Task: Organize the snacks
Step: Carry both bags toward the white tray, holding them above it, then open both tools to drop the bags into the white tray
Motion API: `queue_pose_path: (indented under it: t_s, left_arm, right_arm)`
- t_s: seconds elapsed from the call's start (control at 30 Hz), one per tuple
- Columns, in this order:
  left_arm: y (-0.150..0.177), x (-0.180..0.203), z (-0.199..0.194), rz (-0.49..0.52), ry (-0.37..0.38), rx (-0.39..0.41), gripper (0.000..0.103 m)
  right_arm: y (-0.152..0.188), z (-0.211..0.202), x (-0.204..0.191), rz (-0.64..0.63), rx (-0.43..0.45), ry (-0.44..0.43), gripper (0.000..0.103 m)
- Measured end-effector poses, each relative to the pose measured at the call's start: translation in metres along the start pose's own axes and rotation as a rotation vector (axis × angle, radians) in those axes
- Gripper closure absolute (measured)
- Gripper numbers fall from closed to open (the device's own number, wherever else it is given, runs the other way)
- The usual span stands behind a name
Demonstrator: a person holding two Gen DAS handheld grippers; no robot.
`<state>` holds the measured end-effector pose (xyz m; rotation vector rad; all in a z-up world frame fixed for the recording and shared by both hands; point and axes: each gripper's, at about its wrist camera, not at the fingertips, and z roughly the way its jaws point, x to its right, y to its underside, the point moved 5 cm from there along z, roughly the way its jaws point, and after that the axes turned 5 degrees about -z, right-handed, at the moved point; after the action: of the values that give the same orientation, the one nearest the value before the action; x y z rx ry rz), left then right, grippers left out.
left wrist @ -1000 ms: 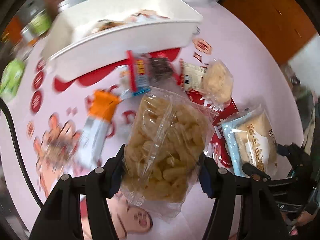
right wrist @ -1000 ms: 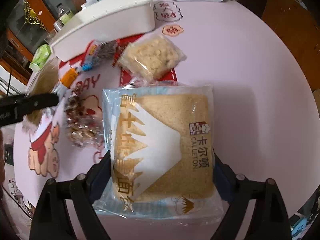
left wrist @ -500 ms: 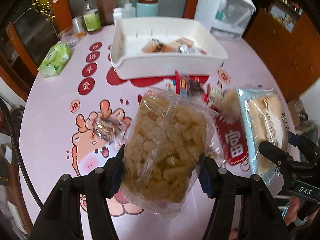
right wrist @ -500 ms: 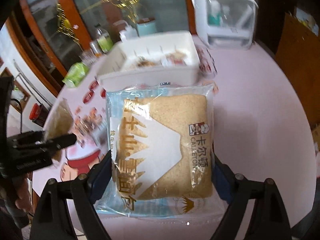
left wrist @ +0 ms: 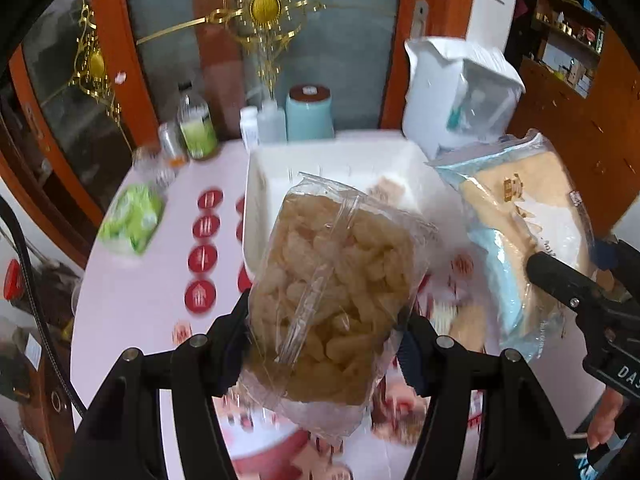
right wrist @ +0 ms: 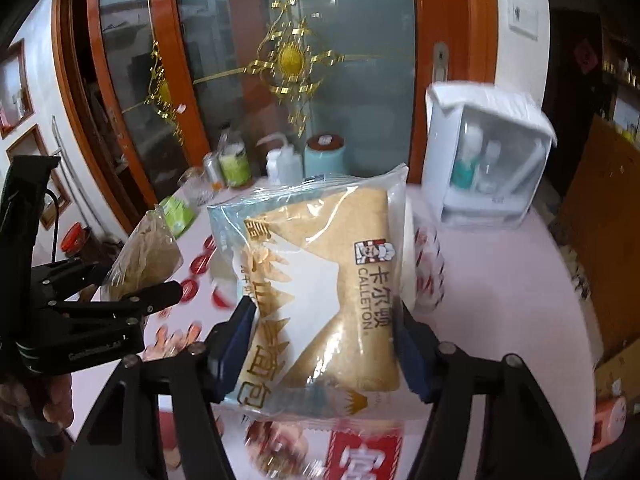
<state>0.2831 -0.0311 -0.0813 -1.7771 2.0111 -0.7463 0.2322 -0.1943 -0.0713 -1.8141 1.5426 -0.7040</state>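
My left gripper (left wrist: 324, 344) is shut on a clear bag of pale puffed snacks (left wrist: 332, 300), held up above the pink table. The white bin (left wrist: 256, 200) stands just behind the bag, mostly hidden by it. My right gripper (right wrist: 324, 348) is shut on a blue-edged bread packet (right wrist: 320, 280), also lifted off the table. The bread packet (left wrist: 524, 224) and the right gripper show at the right of the left wrist view. The snack bag (right wrist: 144, 256) shows at the left of the right wrist view.
Bottles (left wrist: 196, 124) and a teal canister (left wrist: 310, 114) stand at the table's far edge. A white box with bottles (right wrist: 488, 156) is at the back right. A green pack (left wrist: 132, 218) lies at the left. Glass doors are behind.
Both grippers have risen and tilted up with their packets, moving toward the white bin. The loose snacks on the table have dropped out of view.
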Motion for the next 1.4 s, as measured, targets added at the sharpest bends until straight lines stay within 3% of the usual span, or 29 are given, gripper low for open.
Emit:
queue_pose_path:
  t_s: [0.37, 0.93, 1.03, 1.1, 1.33, 1.4]
  left_arm:
    - [-0.092, -0.004, 0.073, -0.056, -0.054, 0.009, 0.041]
    - [-0.118, -0.006, 0.148, -0.060, -0.130, -0.038, 0.040]
    - [-0.116, -0.008, 0.156, -0.077, -0.126, -0.053, 0.028]
    - [-0.115, -0.010, 0.158, -0.093, -0.105, -0.055, 0.012]
    - [-0.110, -0.020, 0.160, -0.120, -0.114, -0.071, 0.001]
    - [-0.108, -0.022, 0.156, -0.122, -0.119, -0.061, 0.001]
  right_arm:
    - [-0.069, 0.059, 0.045, 0.045, 0.035, 0.056, 0.038]
    - [-0.069, 0.153, 0.050, 0.065, -0.088, 0.022, 0.037]
    - [-0.062, 0.168, 0.046, 0.078, -0.132, -0.028, 0.036]
    - [-0.056, 0.177, 0.043, 0.071, -0.179, -0.050, 0.034]
    - [-0.042, 0.186, 0.045, 0.069, -0.177, -0.033, 0.025]
    - [-0.044, 0.182, 0.046, 0.065, -0.145, -0.033, 0.008]
